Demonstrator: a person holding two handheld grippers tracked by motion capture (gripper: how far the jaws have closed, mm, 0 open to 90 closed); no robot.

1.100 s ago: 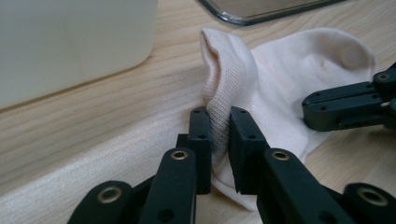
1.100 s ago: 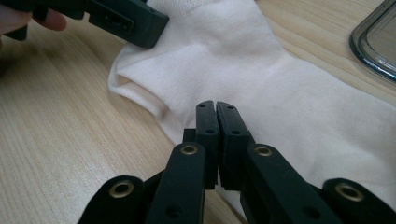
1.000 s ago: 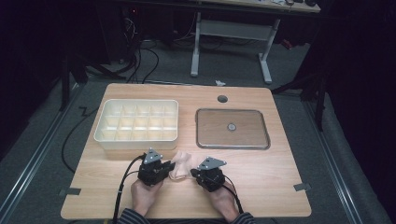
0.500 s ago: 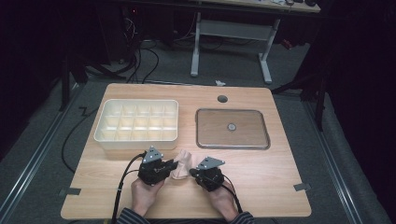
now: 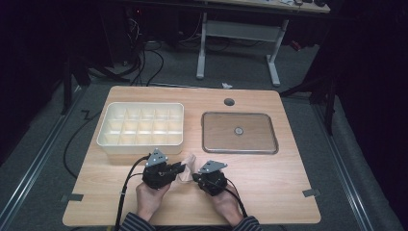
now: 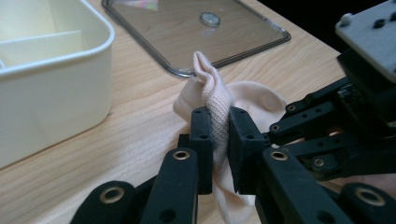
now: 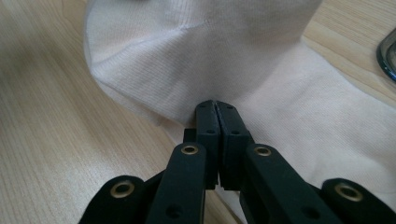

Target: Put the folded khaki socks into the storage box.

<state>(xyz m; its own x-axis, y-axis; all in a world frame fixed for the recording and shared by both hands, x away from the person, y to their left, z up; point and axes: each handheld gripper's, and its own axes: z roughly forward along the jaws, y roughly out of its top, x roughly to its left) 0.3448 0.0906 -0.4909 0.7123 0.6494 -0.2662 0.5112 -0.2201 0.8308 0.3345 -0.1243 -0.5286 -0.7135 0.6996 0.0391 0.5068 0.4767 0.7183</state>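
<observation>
left gripper (image 6: 219, 135): clamped on bunched fold of pale sock (image 6: 212, 93)
right gripper (image 7: 217, 112): pinched tight on sock edge
hands: low, side by side at near table (image 5: 288, 192) edge

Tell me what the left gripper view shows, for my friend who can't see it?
The left gripper pinches a bunched fold of a pale pink sock between its two black jaws, just above a wooden table. A cream divided box sits at the left, a clear flat lid lies behind, and the right gripper is close at the right.

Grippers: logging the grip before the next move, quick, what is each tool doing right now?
Left tool: closed on a bunched fold of the pale pink sock.
Right tool: closed on an edge of the same sock.
</observation>
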